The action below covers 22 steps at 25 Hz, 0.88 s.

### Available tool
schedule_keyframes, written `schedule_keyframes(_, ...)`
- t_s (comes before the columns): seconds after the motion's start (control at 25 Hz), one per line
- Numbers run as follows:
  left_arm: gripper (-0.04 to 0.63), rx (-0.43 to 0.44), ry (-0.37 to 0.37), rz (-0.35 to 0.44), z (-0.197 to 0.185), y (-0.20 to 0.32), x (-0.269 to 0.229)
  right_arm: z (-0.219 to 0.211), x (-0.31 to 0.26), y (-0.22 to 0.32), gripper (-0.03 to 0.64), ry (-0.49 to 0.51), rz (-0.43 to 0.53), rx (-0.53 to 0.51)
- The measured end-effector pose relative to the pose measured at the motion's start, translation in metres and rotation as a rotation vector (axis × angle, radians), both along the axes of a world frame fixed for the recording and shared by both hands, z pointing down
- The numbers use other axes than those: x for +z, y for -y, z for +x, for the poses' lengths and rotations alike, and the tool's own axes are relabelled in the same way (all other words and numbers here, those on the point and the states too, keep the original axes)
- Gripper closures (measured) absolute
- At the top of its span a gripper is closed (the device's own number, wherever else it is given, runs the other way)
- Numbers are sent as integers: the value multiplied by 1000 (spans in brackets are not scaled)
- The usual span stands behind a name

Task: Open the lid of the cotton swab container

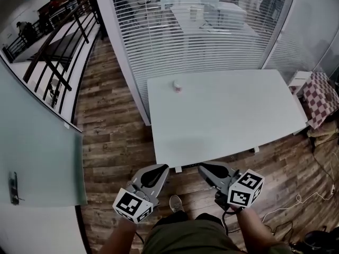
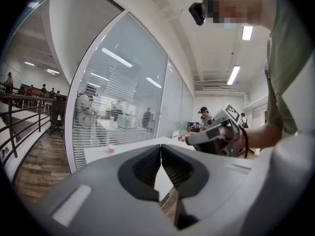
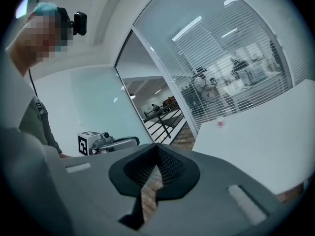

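left hand-held gripper (image 1: 162,168) and right hand-held gripper (image 1: 204,168): jaws of each pressed together, holding nothing, poised over the wooden floor (image 1: 111,142) just short of the near edge of the white surface (image 1: 228,120). the cotton swab container (image 1: 177,86) stands well apart, near the far left edge, too small to show its lid. judged not begun: approach, grasp and opening are left. nothing blocks the way; a glass partition (image 1: 201,25) stands behind.

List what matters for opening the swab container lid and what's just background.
Job: cotton swab container, on the far part of the white table; left gripper and right gripper, both shut and empty.
Background: checked cloth; window blinds; railing.
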State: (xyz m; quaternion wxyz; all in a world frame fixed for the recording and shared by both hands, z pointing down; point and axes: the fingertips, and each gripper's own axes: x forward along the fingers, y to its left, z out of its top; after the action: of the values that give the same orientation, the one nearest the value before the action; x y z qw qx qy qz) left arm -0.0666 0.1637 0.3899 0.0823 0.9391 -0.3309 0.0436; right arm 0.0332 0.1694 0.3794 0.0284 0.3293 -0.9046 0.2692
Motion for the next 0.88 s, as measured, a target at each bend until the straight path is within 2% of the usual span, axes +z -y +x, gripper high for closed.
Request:
schedule_keyframes(0.56,586,16,13,-43,-6,60,20,0,18,60,614,-3,-40,31)
schedule_keyframes(0.88,586,-17,36,-60,4,105,31,13,28,110,614,20,-51,14)
